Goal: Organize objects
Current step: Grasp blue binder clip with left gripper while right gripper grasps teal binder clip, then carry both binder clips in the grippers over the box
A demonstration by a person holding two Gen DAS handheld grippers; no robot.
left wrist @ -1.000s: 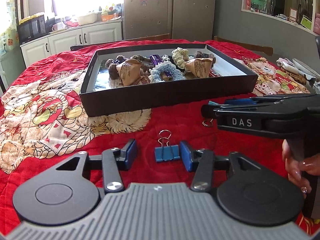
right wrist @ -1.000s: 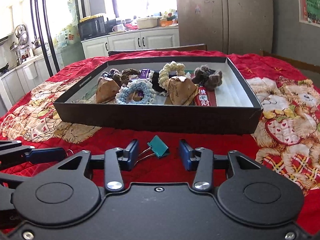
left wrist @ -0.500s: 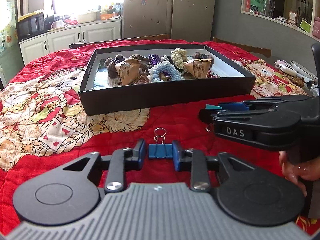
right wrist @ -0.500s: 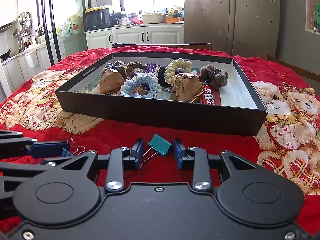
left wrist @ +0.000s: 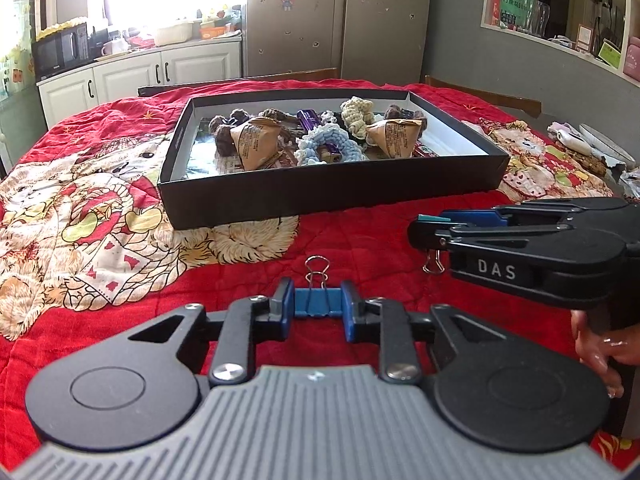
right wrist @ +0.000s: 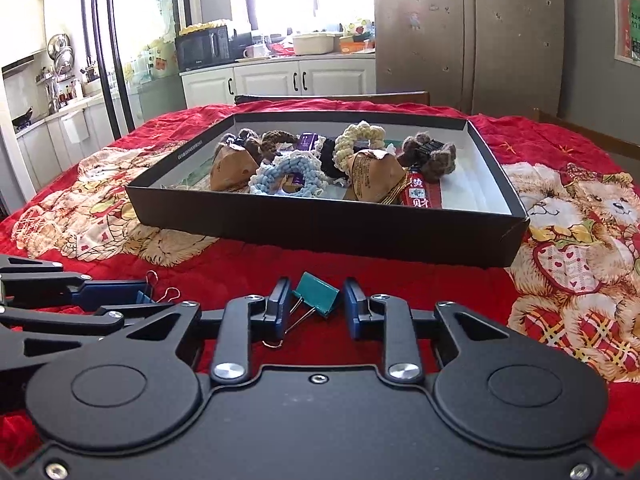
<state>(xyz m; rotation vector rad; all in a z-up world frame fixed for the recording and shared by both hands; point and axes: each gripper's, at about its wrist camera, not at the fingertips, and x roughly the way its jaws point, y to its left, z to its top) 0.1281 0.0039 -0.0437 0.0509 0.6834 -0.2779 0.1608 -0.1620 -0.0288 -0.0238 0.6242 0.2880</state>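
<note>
Both handheld two-finger grippers now pinch binder clips low over the red quilted bear-print cloth (left wrist: 360, 236). The left gripper (left wrist: 318, 309) has drawn its blue pads together since a second ago, when they stood wide apart, and they press on either side of the small blue metal binder clip (left wrist: 318, 303), whose wire loops point away toward the box. The right gripper (right wrist: 316, 307) has narrowed likewise, its pads close on the tilted teal metal binder clip (right wrist: 317, 295), wire handles trailing toward the camera. The left pad touches; whether the right pad makes firm contact cannot be told, though the left wrist view shows a teal sliver between shut fingers with a wire loop hanging below.

Judged from this, both clips are gripped and ready to be lifted; neither is yet in the box.

Just beyond lies the shallow black cardboard box (right wrist: 320, 232) with a white lining, already holding folded brown paper packets (right wrist: 370, 174), a pale blue crocheted ring (right wrist: 286, 178), a cream crocheted ring (right wrist: 358, 140), brown yarn pieces and a red wrapped snack bar (right wrist: 418, 194). The near wall hides the box floor nearest the grippers, so free space there is unclear. Only a few fingers of the right hand (left wrist: 600, 346) show at the frame edge.
</note>
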